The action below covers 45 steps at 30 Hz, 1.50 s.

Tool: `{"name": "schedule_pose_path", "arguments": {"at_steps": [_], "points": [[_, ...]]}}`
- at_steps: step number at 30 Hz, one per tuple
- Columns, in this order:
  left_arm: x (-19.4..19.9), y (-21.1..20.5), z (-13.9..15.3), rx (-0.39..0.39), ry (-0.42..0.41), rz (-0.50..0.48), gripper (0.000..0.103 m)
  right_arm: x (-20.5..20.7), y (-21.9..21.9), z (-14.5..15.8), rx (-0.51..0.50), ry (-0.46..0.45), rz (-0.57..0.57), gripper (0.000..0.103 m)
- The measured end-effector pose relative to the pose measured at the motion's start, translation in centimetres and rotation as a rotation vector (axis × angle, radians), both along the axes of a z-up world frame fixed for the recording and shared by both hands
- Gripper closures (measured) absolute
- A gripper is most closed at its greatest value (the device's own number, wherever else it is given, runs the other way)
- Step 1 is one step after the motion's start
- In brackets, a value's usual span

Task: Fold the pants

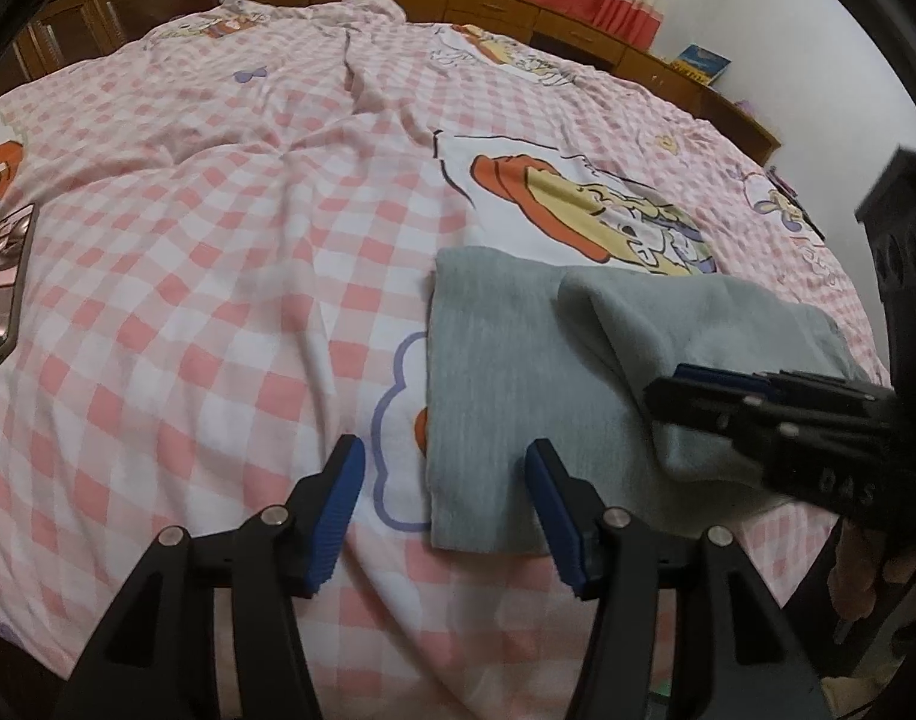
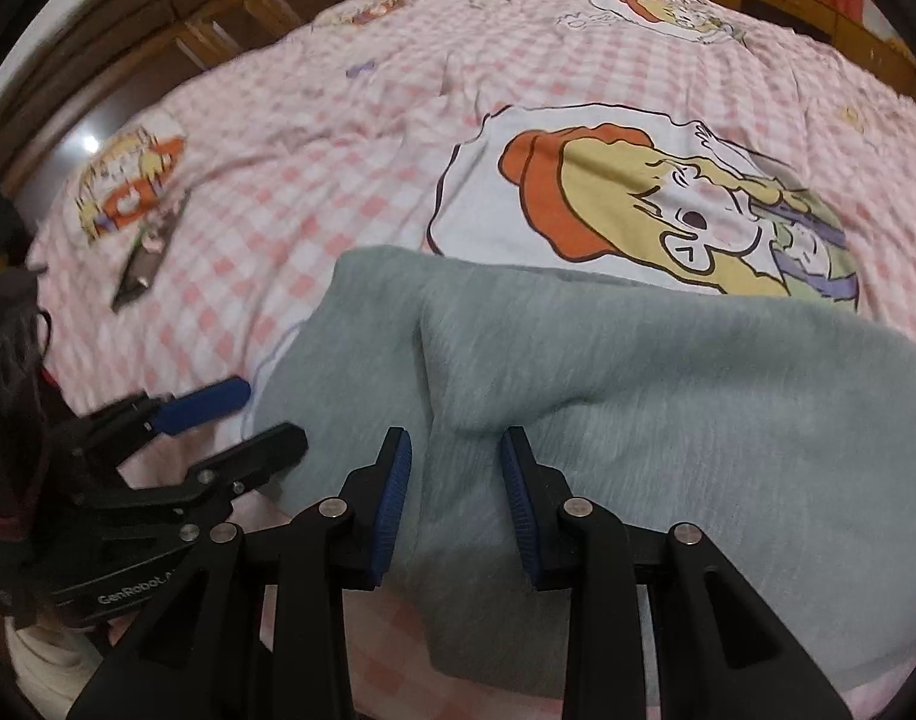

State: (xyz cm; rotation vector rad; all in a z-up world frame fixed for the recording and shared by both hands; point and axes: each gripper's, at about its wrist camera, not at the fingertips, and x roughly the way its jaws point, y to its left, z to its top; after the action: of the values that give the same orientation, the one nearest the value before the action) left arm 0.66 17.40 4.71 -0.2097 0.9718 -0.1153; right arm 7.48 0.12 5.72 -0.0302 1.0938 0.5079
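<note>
Grey pants half-folded on the bed, both grippers' jaws released.

Left gripper [image 1: 443, 510] parted wide over the pants' [image 1: 518, 396] near left edge, pads clear of the cloth. Right gripper [image 2: 455, 504] narrower, above the grey fabric [image 2: 638, 420], nothing pinched between its pads. Pants lying flat on the pink checked bedsheet [image 1: 218, 300], one flap doubled over. Further off, a phone [image 1: 2, 282] at the sheet's left edge, wooden cabinets [image 1: 110, 6] beyond.
</note>
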Motion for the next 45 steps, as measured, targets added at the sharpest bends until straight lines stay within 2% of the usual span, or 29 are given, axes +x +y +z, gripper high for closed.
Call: {"name": "schedule_pose_path", "arguments": {"at_steps": [1,5,10,13,17,20,22,25,28,33,36,39,45], "points": [[-0.1,0.0,0.2,-0.001,0.001,0.005,0.044,0.1,-0.3,0.0,0.006,-0.001,-0.009,0.086],[-0.5,-0.4,1.6,0.013,-0.016,0.013,0.044,0.3,-2.2,0.5,0.050,-0.007,-0.070,0.096],[-0.9,-1.4,3.5,0.011,-0.054,0.013,0.044,-0.5,-6.3,2.4,0.144,-0.055,-0.183,0.096],[-0.7,-2.6,4.2,-0.010,-0.064,-0.011,0.044,-0.5,-9.1,2.4,0.163,-0.066,-0.260,0.096],[0.0,-5.1,4.0,-0.056,-0.047,-0.050,0.044,0.2,-12.0,0.9,0.172,-0.036,-0.352,0.096],[0.8,-7.0,3.1,-0.109,-0.009,-0.078,0.045,0.5,-12.8,0.0,0.199,-0.016,-0.367,0.096],[1.6,-8.3,2.4,-0.139,0.023,-0.093,0.045,0.8,-13.0,-0.3,0.201,-0.002,-0.370,0.091],[2.4,-10.1,1.9,-0.191,-0.003,-0.142,0.045,0.7,-13.3,0.0,0.185,0.005,-0.352,0.084],[3.4,-11.5,1.6,-0.194,-0.033,-0.176,0.045,-0.1,-14.4,1.3,0.152,-0.052,-0.335,0.071],[5.5,-12.9,0.7,-0.197,-0.050,-0.193,0.047,-1.3,-16.8,2.1,0.020,-0.140,-0.339,0.070],[5.7,-13.4,0.6,-0.120,-0.087,-0.179,0.047,-1.6,-18.3,0.7,-0.097,-0.135,-0.384,0.070],[5.7,-13.2,0.5,-0.088,-0.108,-0.170,0.047,-1.7,-19.8,-1.1,-0.073,-0.070,-0.406,0.070],[6.2,-12.8,0.1,-0.144,-0.134,-0.123,0.047,-1.8,-20.7,-3.6,-0.024,-0.033,-0.424,0.069]]}}
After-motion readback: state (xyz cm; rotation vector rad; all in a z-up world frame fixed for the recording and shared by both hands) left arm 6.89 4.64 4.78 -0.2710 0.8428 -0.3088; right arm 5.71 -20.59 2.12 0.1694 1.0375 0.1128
